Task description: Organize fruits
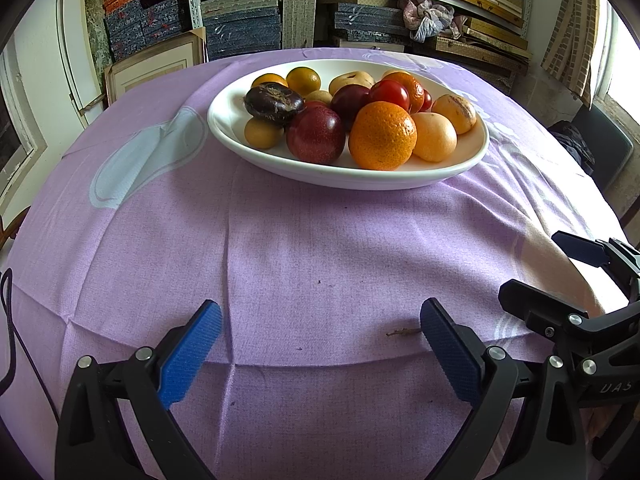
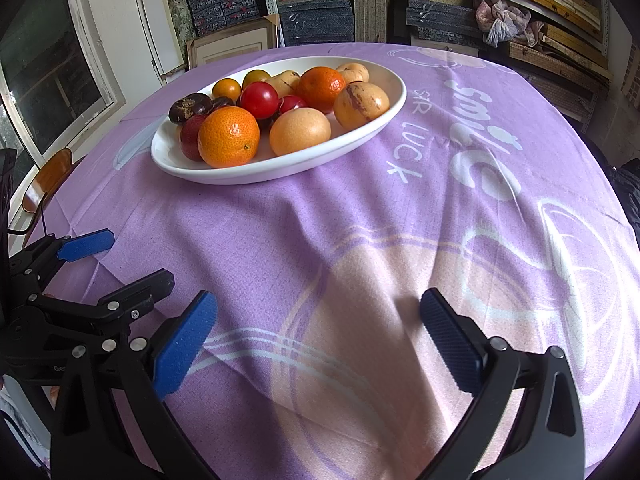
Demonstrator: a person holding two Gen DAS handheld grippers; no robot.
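Fruits point(image 1: 382, 136) all heaped in white dish point(image 1: 460, 162) at 12 o'clock, so sorting looks done. Left gripper point(image 1: 320, 344) and right gripper point(image 2: 318, 336) sit low over the tablecloth point(image 1: 280, 248), jaws apart, empty.

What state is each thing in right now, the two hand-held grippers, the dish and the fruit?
Left hand-held gripper: open, empty, low over the tablecloth.
Right hand-held gripper: open, empty, beside the left one.
White dish: upright on the tablecloth, full.
Fruit: all heaped in the dish, none on the cloth.
Large orange: whole, at the near rim.
Purple tablecloth: spread, creased.
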